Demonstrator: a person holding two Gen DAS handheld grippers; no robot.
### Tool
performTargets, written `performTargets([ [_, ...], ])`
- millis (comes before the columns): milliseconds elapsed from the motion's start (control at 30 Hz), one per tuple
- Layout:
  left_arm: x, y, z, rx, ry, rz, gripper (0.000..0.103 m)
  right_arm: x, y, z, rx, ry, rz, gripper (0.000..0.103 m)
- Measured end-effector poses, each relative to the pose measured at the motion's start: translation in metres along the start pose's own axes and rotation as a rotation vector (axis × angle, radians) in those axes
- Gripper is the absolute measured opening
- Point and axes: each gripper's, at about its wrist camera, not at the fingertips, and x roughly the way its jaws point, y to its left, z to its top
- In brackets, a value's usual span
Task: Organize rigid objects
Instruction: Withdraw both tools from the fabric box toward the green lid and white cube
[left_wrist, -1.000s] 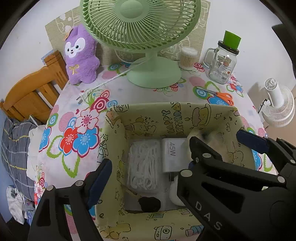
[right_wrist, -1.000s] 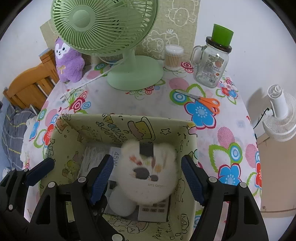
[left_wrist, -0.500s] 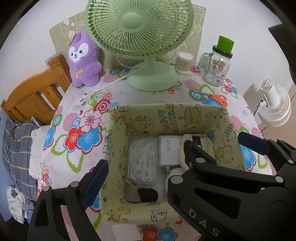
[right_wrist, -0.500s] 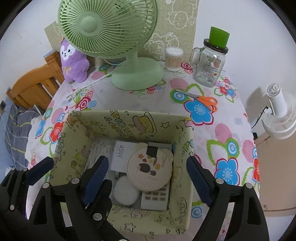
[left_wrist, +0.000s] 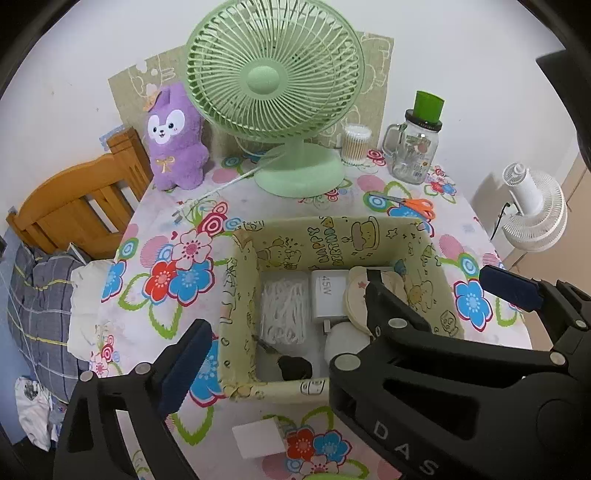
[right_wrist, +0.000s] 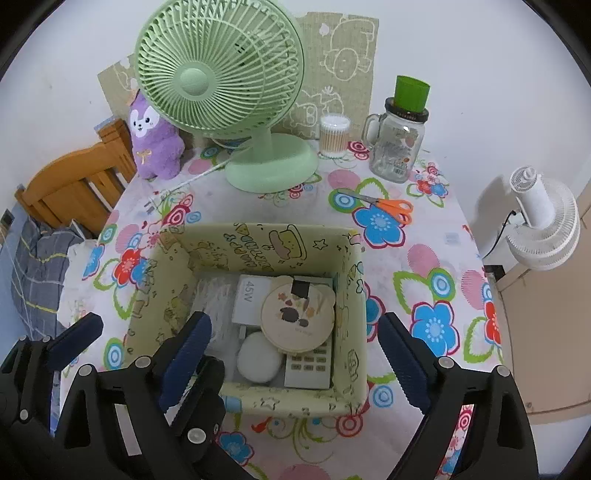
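A yellow cartoon-print fabric box (right_wrist: 258, 230) (left_wrist: 332, 240) stands on the flowered tablecloth. Inside lie a round cream tin (right_wrist: 298, 314) (left_wrist: 356, 295), a white 45W charger (right_wrist: 249, 301) (left_wrist: 327, 295), a white cable bundle (left_wrist: 284, 314), a white round object (right_wrist: 258, 356), a keypad remote (right_wrist: 308, 365) and a small black item (left_wrist: 295, 367). My right gripper (right_wrist: 295, 352) hangs above the box's near side, jaws opening, nothing between them. My left gripper (left_wrist: 347, 326) is beside it on the left, jaws also opening and empty. The right gripper's black body hides part of the box in the left wrist view.
Behind the box stand a green desk fan (right_wrist: 218, 70), a purple plush (left_wrist: 173, 136), a cotton-swab tub (left_wrist: 356, 144) and a glass jar with a green lid (right_wrist: 400, 147). Orange scissors (right_wrist: 384, 205) lie right of the fan. A wooden chair (left_wrist: 74, 206) stands left, a white fan (right_wrist: 543, 221) right.
The round tin left my right gripper and now rests in the box. Both grippers have risen and pulled back from the box, and their jaws have widened.
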Motion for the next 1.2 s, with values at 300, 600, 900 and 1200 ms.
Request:
performTargets([
  [300,-0.022,0.003,-0.012,0.003,-0.032,-0.011,0.098,-0.024,0.005,-0.014,0.004,-0.027,-0.013,0.095],
  [600,-0.04,0.007,-0.033,0.014,-0.049,-0.026,0.098,-0.043,0.01,-0.035,0.015,-0.039,-0.027,0.095],
  [900,-0.056,0.007,-0.048,0.037,-0.069,-0.045,0.098,-0.061,0.011,-0.054,0.042,-0.057,-0.039,0.095],
  [1200,-0.067,0.005,-0.064,0.048,-0.079,-0.054,0.099,-0.073,0.013,-0.073,0.051,-0.068,-0.045,0.095],
])
